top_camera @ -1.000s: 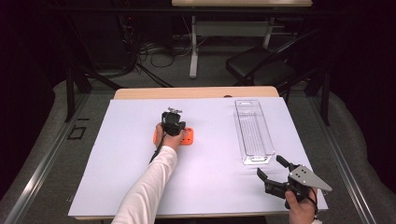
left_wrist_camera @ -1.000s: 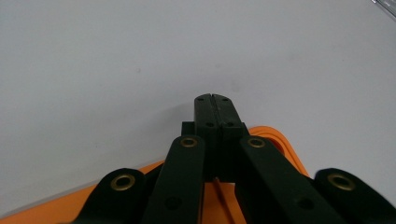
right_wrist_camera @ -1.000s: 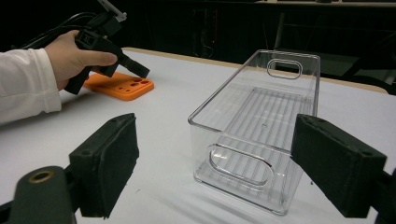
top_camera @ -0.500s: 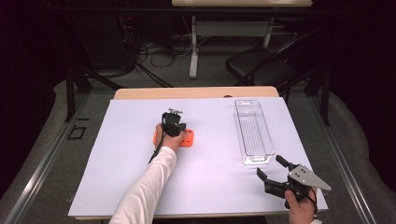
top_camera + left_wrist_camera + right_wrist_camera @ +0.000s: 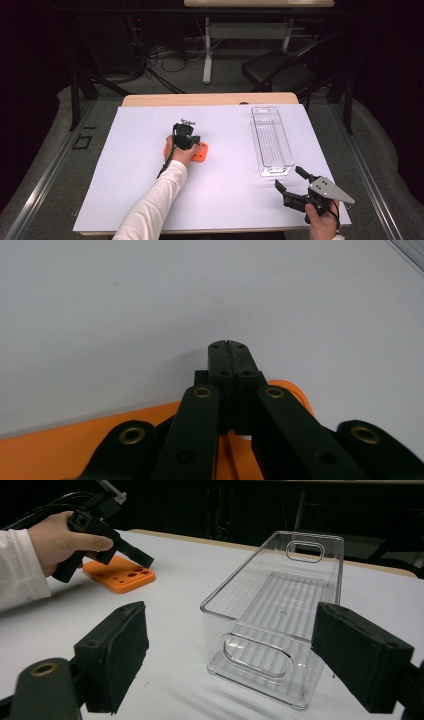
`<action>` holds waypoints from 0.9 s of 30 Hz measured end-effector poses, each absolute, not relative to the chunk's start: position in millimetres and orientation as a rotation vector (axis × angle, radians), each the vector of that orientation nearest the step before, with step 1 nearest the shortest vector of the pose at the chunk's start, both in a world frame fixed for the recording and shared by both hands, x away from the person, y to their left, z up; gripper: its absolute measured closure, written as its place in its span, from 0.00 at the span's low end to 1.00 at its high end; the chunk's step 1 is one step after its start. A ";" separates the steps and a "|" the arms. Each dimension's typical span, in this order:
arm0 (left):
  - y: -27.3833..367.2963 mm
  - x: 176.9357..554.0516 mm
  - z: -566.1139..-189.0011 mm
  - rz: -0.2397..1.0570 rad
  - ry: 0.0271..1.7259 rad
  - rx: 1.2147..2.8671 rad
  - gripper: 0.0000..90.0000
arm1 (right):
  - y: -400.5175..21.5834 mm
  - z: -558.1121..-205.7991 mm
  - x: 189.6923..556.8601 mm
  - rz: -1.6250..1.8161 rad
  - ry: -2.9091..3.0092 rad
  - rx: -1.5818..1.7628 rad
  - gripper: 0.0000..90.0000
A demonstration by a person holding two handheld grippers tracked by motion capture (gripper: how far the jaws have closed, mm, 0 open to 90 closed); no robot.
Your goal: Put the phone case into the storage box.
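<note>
Nothing is shifting since a second ago: the left gripper (image 5: 186,131) is still resting with jaws pressed together, empty, over the flat orange plastic block with holes (image 5: 199,151). The right gripper (image 5: 227,655) is waiting, jaws apart, just before the clear ribbed plastic bin (image 5: 280,615). Picking probably hasn't begun.

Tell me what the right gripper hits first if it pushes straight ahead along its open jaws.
Most likely the clear plastic bin: the right gripper faces its near end wall, with bare table between; depth is hard to judge.

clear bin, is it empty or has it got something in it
Empty: the clear bin stands upright, and its ribbed floor shows bare through the walls.
</note>
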State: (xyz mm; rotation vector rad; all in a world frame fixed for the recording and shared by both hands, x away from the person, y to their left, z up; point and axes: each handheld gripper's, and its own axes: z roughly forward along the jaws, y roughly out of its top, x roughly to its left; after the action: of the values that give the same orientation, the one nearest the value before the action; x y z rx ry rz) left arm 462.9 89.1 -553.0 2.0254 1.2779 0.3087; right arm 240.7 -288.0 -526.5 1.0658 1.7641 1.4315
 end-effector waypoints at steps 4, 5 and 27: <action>90.0 455.4 -553.7 0.303 1.258 2.029 1.00 | -287.9 -526.3 240.0 1.432 1.759 1.068 0.16; 90.5 453.5 -554.1 0.303 1.255 2.026 1.00 | -287.9 -526.3 240.0 1.433 1.759 1.069 0.16; 102.0 413.5 -551.2 0.239 1.170 2.103 1.00 | -288.6 -526.0 239.4 1.439 1.749 1.075 0.16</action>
State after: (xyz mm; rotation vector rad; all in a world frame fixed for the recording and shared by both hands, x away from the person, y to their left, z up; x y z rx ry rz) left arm 413.5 102.0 -551.2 2.1026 1.1698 0.2391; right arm 239.4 -288.6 -526.0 1.0746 1.7489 1.4389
